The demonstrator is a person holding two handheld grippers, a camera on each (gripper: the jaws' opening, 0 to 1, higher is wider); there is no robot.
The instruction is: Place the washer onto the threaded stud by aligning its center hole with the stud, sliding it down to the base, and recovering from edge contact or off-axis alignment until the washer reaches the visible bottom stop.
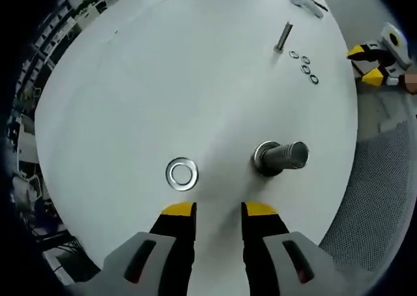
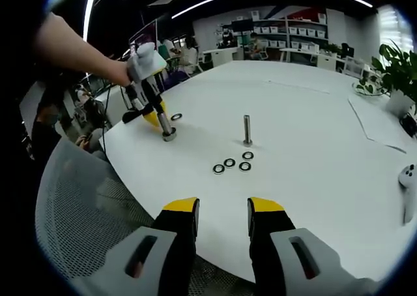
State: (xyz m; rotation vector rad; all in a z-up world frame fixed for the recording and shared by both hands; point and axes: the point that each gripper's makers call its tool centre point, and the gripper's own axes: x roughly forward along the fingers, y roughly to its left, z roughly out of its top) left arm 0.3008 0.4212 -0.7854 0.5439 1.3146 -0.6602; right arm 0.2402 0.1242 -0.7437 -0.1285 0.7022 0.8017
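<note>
Washer lies flat on the white table at eleven o'clock from the left gripper, jaws apart and empty, the threaded stud at one o'clock. Bare tabletop spreads beyond. Right gripper, jaws apart, faces four small washers, a second stud and the table's near edge.

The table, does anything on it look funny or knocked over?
Nothing looks spilled or broken. One big washer lies flat, alone, beside the thick stud, not on it yet. Four small washers sit tidily by the thin stud, which stands upright. Both claws, left and right, are open.
</note>
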